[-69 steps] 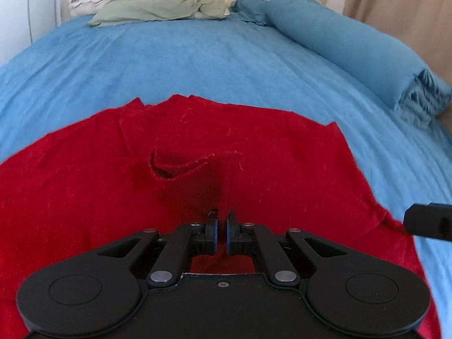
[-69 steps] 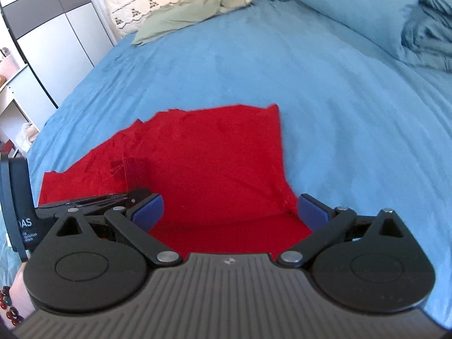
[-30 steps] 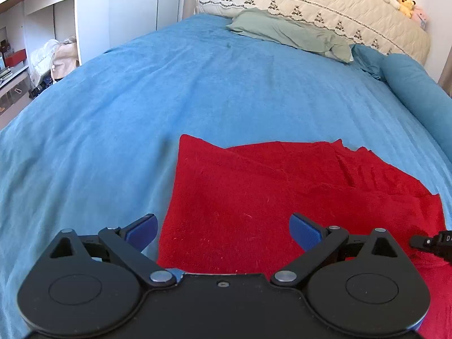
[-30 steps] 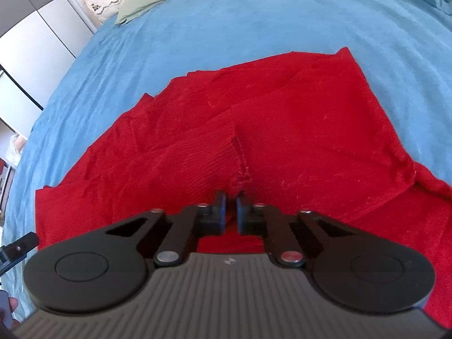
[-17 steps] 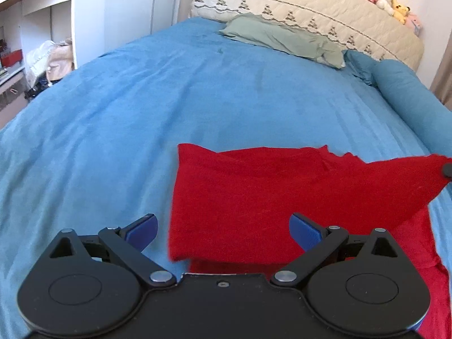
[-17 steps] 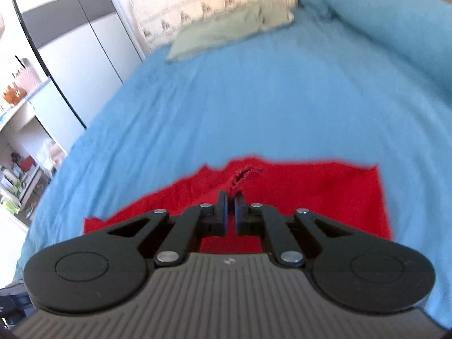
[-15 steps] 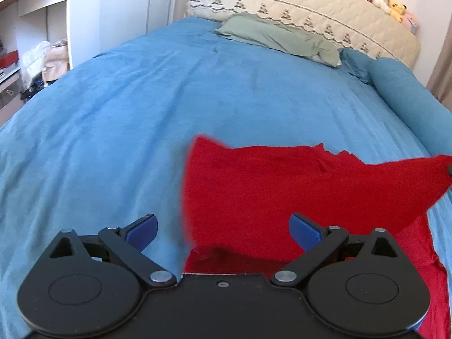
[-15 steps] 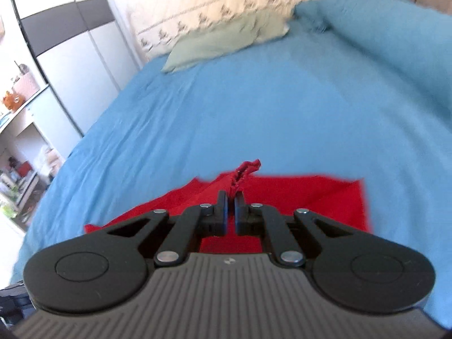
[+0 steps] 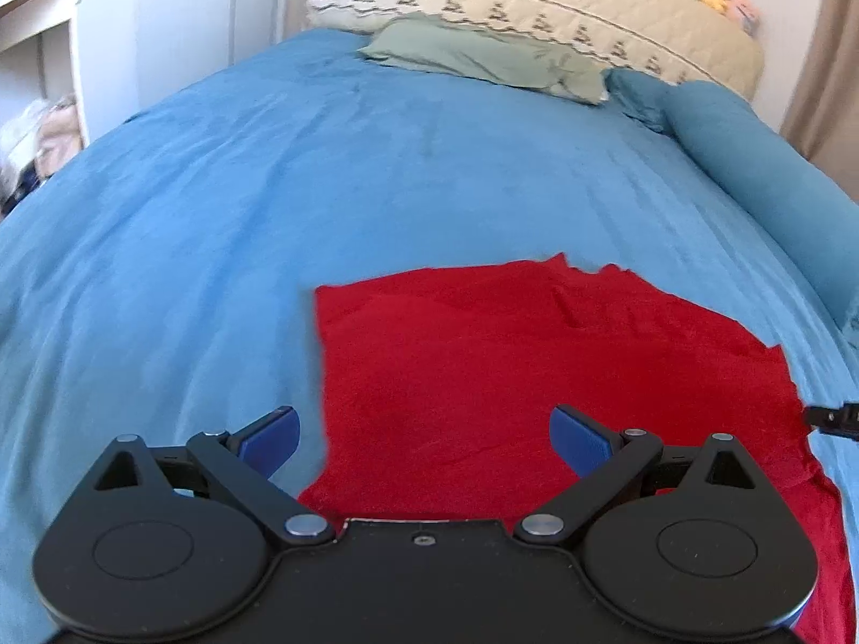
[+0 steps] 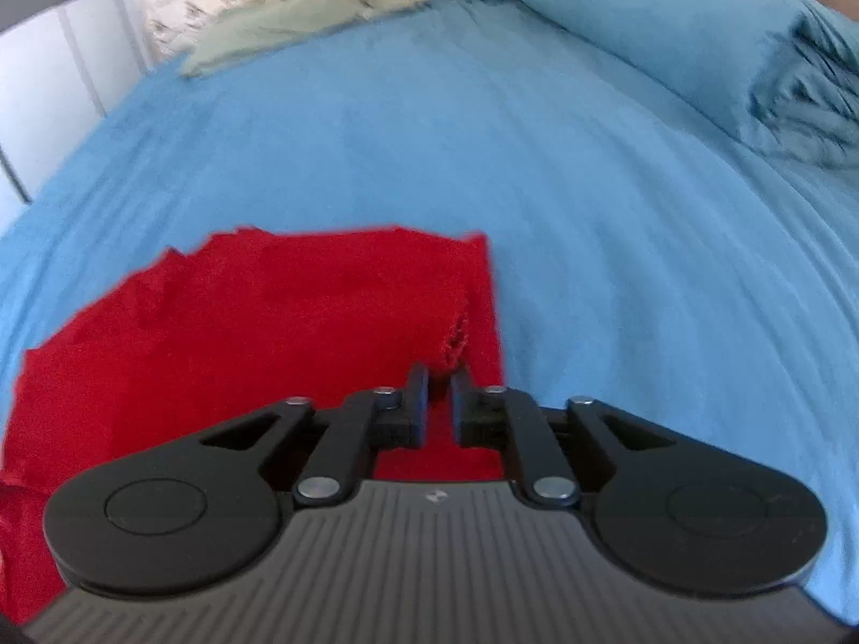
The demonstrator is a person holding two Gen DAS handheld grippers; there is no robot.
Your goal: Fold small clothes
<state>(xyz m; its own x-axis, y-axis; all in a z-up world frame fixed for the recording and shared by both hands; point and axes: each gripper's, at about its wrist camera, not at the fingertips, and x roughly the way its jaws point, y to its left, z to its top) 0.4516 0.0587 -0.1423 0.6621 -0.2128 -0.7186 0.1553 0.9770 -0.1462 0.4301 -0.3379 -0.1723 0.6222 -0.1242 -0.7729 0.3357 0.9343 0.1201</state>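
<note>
The red garment (image 9: 537, 375) lies spread on the blue bedspread (image 9: 268, 188), toward the foot edge of the bed nearest us and well apart from the headboard end. In the left wrist view we see its left edge running straight, with a squared far-left corner, while its far edge is uneven and notched. The cloth looks doubled over, with a lower layer showing along the right side.

Our left gripper (image 9: 424, 437) hovers over the near left part of the garment with its blue-padded fingers (image 9: 268, 437) spread wide and nothing between them. One pad sits over bare bedspread just beside the cloth's left edge, the other over the red fabric.

Our right gripper (image 10: 437, 392) is at the garment's (image 10: 268, 333) right edge. Its jaws stand nearly together with a narrow gap, and a bunched fold of red cloth rises just ahead of the tips; we cannot tell whether the fabric is pinched. Its tip also peeks in at the right margin of the left wrist view.

At the head edge a green pillow (image 9: 483, 56) rests against a quilted cream headboard (image 9: 537, 0), and a rolled blue blanket (image 10: 671, 43) lies along the right side.
</note>
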